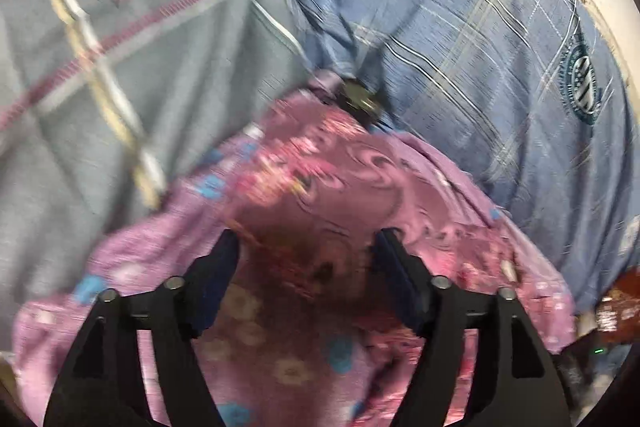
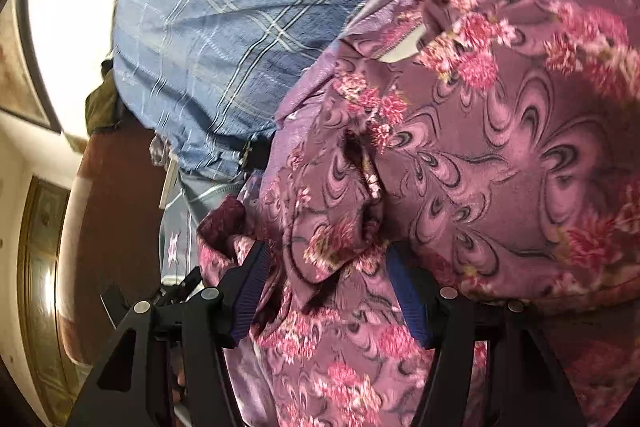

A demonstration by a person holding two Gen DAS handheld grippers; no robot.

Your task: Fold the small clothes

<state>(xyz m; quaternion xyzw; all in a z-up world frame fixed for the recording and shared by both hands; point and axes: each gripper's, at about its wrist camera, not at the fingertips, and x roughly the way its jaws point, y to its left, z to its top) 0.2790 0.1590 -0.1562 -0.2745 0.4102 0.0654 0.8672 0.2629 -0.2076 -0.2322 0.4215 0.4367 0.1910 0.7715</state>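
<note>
Purple floral garment bunched up close in front of both grippers.

Left wrist view: the left gripper (image 1: 306, 247) has its jaws spread wide, the purple floral garment (image 1: 320, 195) lying between and beneath them — whether either pad touches it is unclear. A grey quilted cover (image 1: 120, 75) stretches far left; a blue plaid shirt (image 1: 480, 47) crowds the far right.

Right wrist view: the right gripper (image 2: 324, 263) stands wide too, a garment fold (image 2: 340, 239) between its fingers, not pinched. Open floor (image 2: 104, 195) lies left — cloth fills the right.
</note>
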